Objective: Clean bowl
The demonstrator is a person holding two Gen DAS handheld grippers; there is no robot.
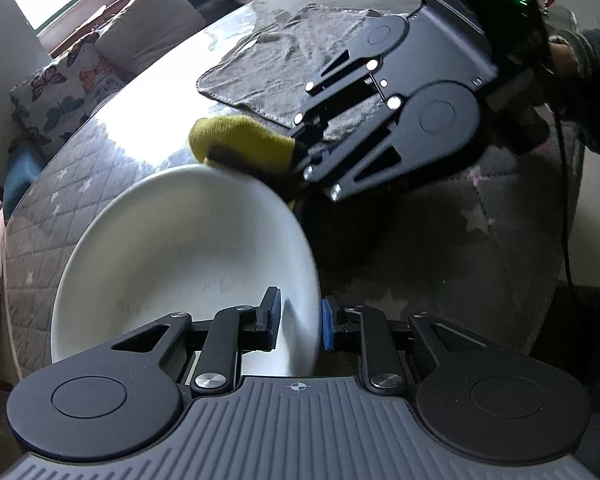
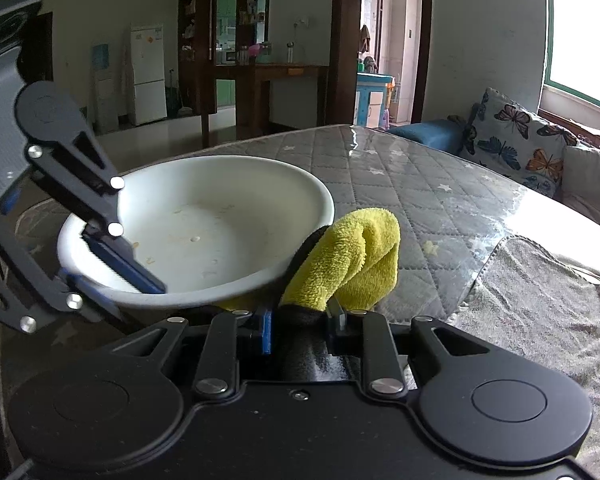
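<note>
Pinching bowl (image 1: 188,256) rim, left gripper (image 1: 299,320), right gripper (image 2: 300,320) clamping cloth (image 2: 352,256)

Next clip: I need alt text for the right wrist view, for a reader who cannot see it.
The right gripper pinches a folded yellow cloth just outside the rim of a white bowl with crumbs inside. The left gripper clamps the bowl's near rim, holding it tilted over a quilted grey table cover; a grey towel lies at right.

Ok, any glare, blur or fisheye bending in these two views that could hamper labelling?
Left wrist view: window glare blows out the table cover beyond the bowl; the yellow cloth and right tool are slightly motion-blurred. Right wrist view: the window is overexposed, the table edge bows from fisheye, and the left tool on the bowl rim looks smeared.
</note>
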